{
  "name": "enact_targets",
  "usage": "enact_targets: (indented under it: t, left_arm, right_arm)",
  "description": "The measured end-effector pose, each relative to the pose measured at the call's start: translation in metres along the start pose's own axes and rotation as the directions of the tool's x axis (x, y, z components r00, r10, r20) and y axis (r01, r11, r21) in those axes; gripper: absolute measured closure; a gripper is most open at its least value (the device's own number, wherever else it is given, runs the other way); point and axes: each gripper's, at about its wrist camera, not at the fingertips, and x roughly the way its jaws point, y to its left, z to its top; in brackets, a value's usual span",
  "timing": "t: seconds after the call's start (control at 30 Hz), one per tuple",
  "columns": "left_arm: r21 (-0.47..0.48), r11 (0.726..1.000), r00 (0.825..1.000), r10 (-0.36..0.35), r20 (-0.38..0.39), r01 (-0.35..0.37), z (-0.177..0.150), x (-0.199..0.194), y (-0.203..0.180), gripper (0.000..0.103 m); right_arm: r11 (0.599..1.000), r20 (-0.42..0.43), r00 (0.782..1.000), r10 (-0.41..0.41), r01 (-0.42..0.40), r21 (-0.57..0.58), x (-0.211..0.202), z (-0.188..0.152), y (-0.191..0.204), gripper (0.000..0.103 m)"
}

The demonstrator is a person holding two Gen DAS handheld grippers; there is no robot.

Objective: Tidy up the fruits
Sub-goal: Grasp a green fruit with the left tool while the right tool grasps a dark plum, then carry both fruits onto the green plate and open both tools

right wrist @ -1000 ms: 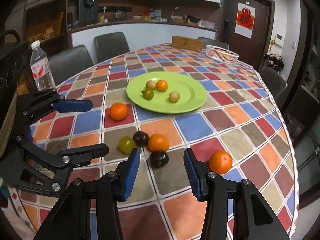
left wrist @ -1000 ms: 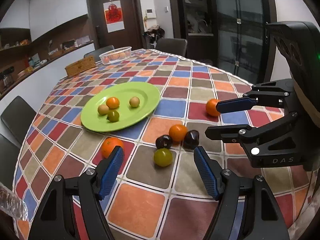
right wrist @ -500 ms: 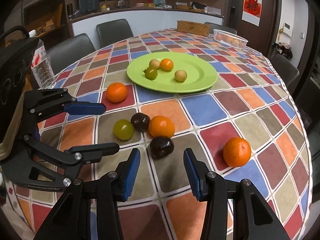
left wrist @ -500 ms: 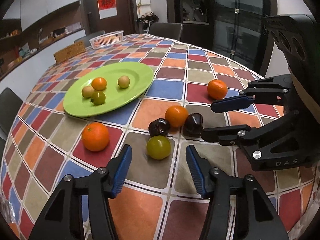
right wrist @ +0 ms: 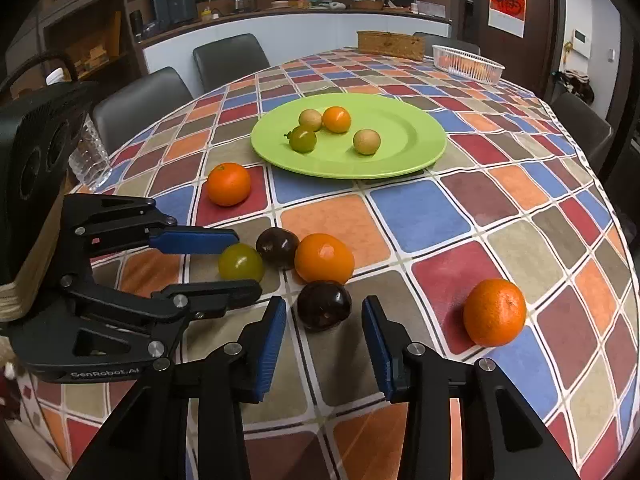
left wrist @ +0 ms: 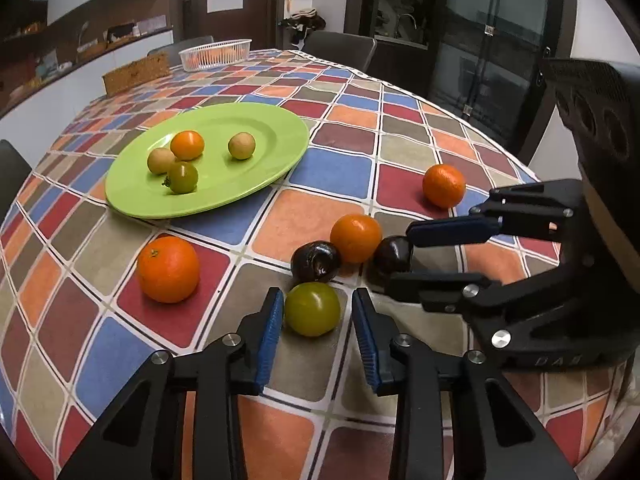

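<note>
Both of our grippers have come forward and down over the last second, and each now brackets its own fruit where before they hung back from the cluster.

On the left, our left gripper has its blue pads either side of the green tomato; the left pad looks to be touching or just beside the skin, the right pad stands a little apart, so we call it open and not yet gripping. An orange sits alone further left, toward that edge of the table.

In the middle, a dark plum and a second orange press close together just beyond the tomato.

To the right, our right gripper straddles the other dark plum, with a gap on both sides; it too is open. A third orange lies well apart near the right edge of the table.

Beyond all this, toward the table's middle, the green plate already carries four small fruits.

We judge that the approach is finished and both grasps are ready: closing comes next, then carrying to the plate. Round fruit may roll if one pad lands first.
</note>
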Motion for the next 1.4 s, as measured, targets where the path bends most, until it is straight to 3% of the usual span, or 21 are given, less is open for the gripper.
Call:
enact_targets:
  t: [0.23, 0.5, 0.97, 1.4]
  left_arm:
    - [-0.035, 0.999, 1.0, 0.007, -0.006, -0.007, -0.001, 0.0, 0.003, 0.074]
    - [-0.046, 0.999, 1.0, 0.017, 0.016, -0.016, -0.001, -0.014, -0.002, 0.074]
    - [-0.052, 0.998, 0.991, 0.051, 0.122, -0.045, 0.013, -0.054, -0.013, 0.074]
    - [-0.067, 0.994, 0.969, 0.096, 0.228, -0.082, 0.044, -0.08, -0.004, 0.074]
  right_arm:
    - [1.0, -0.014, 1.0, 0.014, -0.014, 0.014, 0.005, 0.0, -0.002, 0.072]
    - [1.0, 0.005, 1.0, 0.014, -0.014, 0.028, -0.006, 0.001, -0.001, 0.073]
    - [0.999, 0.105, 0.994, 0.0, -0.005, 0.049, -0.046, 0.009, 0.004, 0.072]
    - [0.997, 0.211, 0.977, -0.029, 0.013, 0.074, -0.07, 0.039, -0.003, 0.072]
